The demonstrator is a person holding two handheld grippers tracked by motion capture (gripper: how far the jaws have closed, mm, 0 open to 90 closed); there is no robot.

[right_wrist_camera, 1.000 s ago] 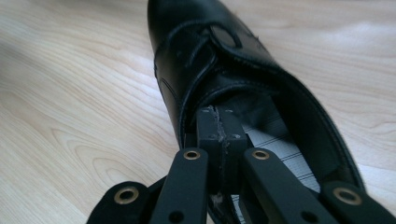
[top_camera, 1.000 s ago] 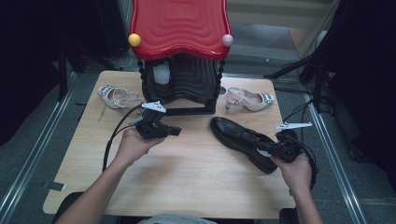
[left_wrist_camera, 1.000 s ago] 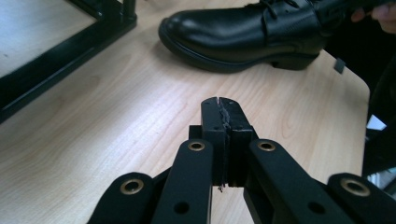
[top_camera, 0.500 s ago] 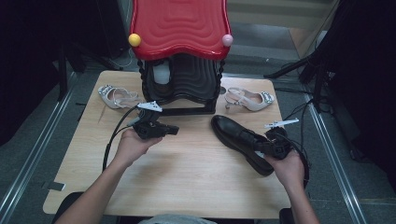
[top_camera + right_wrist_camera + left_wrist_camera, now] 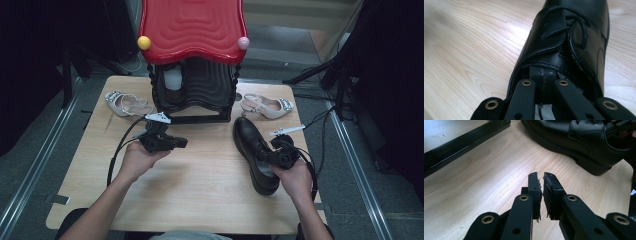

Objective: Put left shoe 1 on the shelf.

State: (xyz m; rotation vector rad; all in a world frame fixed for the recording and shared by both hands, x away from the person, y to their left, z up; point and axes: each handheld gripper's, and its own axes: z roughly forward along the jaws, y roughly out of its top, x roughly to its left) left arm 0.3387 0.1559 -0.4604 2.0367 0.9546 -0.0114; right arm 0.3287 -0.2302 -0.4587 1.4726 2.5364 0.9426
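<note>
A black lace-up shoe point(image 5: 248, 140) lies on the right of the wooden table point(image 5: 200, 200), heel toward me. My right gripper point(image 5: 264, 157) is shut on the rim of its opening. In the right gripper view the closed jaws point(image 5: 541, 73) are tucked at the leather collar point(image 5: 554, 57) below the laces. My left gripper point(image 5: 183, 142) hovers left of centre and points at the shoe point(image 5: 584, 142). Its jaws point(image 5: 541, 177) have just been opening and stand a narrow slit apart with nothing between them.
A black rack with a red wavy top point(image 5: 192, 30) stands at the table's back, its base bar point(image 5: 461, 142) near my left gripper. One silver sandal point(image 5: 122, 104) lies left of it and another point(image 5: 265, 106) right of it. Cables trail from both grippers.
The right hand has moved left and nearer with the shoe, and the shoe has swung to lie more lengthwise toward me. The left hand has stayed put.
</note>
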